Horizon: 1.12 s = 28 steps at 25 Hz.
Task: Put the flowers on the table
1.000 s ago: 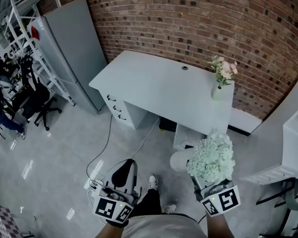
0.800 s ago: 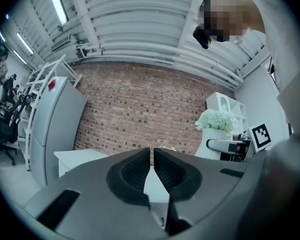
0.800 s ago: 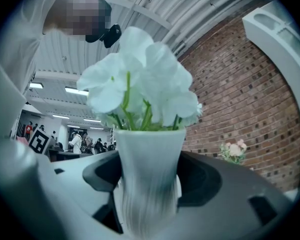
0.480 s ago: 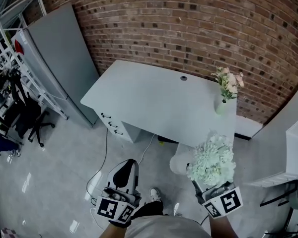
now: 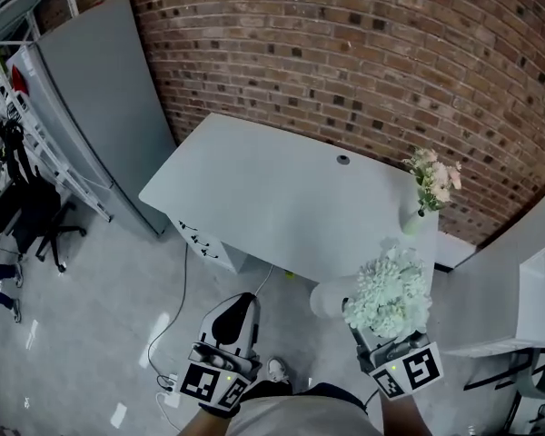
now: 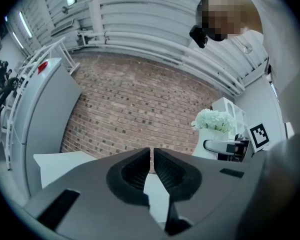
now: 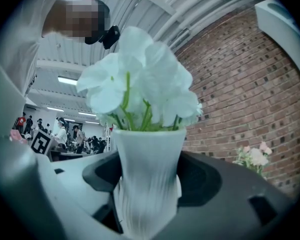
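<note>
My right gripper (image 5: 374, 332) is shut on a white ribbed vase (image 7: 149, 176) holding a bunch of white flowers (image 5: 388, 291), carried upright in front of the white table (image 5: 272, 193). In the right gripper view the vase sits between the two dark jaws with the white flowers (image 7: 140, 86) above. My left gripper (image 5: 233, 309) hangs lower left over the floor, jaws shut and empty (image 6: 151, 171). A second vase with pink flowers (image 5: 429, 189) stands on the table's right end.
A brick wall (image 5: 345, 53) backs the table. A grey cabinet (image 5: 100, 98) stands at the left, with drawers (image 5: 195, 239) under the table's left end. A white round bin (image 5: 327, 298) stands on the floor by the table. White shelving (image 5: 536, 280) is on the right.
The head view has come closer to the table, which now lies nearer and more central. Both grippers keep their hold and place in the view.
</note>
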Tool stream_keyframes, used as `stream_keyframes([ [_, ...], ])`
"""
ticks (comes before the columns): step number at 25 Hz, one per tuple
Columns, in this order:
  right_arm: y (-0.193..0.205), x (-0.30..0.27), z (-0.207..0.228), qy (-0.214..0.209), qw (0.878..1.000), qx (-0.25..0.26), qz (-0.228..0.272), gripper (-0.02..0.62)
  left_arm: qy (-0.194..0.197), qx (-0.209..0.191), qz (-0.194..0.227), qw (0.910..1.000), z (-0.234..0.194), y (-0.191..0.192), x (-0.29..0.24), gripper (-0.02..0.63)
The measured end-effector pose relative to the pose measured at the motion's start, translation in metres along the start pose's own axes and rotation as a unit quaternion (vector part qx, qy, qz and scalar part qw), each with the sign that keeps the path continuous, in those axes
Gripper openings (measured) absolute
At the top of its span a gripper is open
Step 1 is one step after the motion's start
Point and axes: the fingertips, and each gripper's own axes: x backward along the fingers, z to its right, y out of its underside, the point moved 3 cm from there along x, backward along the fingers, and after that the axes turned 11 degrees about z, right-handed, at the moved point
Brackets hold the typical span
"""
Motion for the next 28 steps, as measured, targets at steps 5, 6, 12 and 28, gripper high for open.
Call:
stream_keyframes([
  [5,0.006,-0.021,0.009,-0.001,1.000,0.002,-0.008,0.342,-0.006,0.005,-0.003,1.0000,-0.015,0.004,-0.014,0.028],
  [6,0.008,-0.025,0.012,-0.001,1.000,0.001,-0.009,0.342,-0.008,0.005,-0.004,1.0000,-0.017,0.005,-0.017,0.028],
  [12,0.018,-0.053,0.043,-0.013,1.000,-0.005,-0.008,0.342,-0.026,-0.006,-0.001,0.9996,-0.023,0.011,-0.045,0.028],
  [28,0.054,-0.117,0.121,-0.068,0.997,-0.023,-0.017,0.342,-0.076,-0.039,-0.009,0.9963,-0.023,0.037,-0.119,0.028],
])
